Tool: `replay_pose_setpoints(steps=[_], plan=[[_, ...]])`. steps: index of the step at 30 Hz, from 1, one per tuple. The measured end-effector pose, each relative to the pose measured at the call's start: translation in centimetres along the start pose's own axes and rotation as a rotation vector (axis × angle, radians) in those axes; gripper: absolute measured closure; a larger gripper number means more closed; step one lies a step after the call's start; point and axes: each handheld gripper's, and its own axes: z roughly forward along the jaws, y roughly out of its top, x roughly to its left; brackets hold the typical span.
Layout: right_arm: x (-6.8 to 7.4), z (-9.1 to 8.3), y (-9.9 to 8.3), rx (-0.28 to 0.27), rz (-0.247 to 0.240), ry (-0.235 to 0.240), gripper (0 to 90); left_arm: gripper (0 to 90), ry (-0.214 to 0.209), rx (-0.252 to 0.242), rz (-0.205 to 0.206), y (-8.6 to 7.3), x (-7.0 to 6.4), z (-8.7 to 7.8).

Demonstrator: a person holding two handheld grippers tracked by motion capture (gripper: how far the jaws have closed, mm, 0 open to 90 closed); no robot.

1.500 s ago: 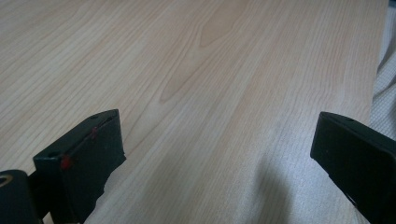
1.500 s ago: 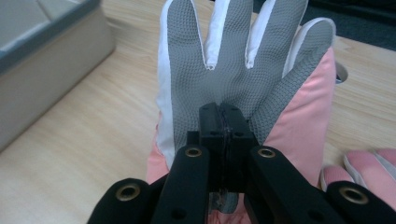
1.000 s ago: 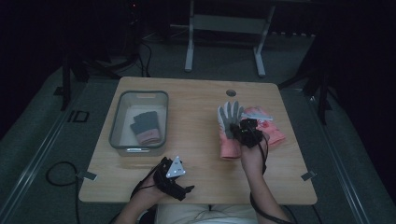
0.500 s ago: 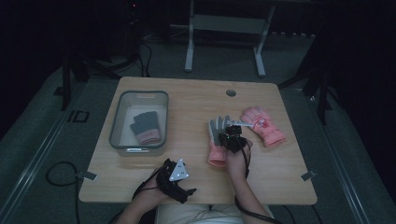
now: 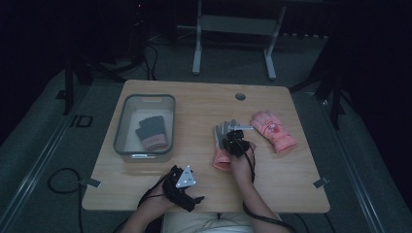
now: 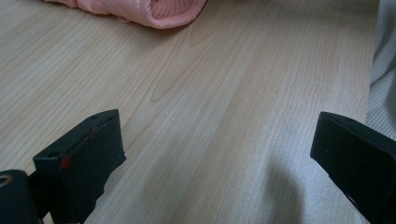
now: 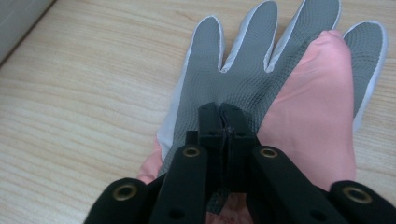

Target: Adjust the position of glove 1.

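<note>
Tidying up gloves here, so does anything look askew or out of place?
Nothing damaged or spilled. The right gripper is shut on the grey-palmed pink glove, whose pink thumb folds across its palm. Its mate, the pink glove, lies loose, while a dark glove sits in the bin.

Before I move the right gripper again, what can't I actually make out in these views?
- Right gripper view: the jaws are pinched together on the grey-palmed glove, hiding how much fabric they hold.
- High view: the print on the pink glove is too small to read.
- High view: the dark glove in the bin is dim; its details are lost.
- Left gripper view: the pink cuff is cut off by the top edge.
</note>
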Motion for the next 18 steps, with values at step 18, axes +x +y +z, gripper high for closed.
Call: replay_pose_setpoints(steps=[18], plan=[[-3.9,-6.8,1.1,-0.118,-0.141,0.101,64.8,2.2,-0.008,-0.011,-0.008,-0.4,0.2,-0.1]])
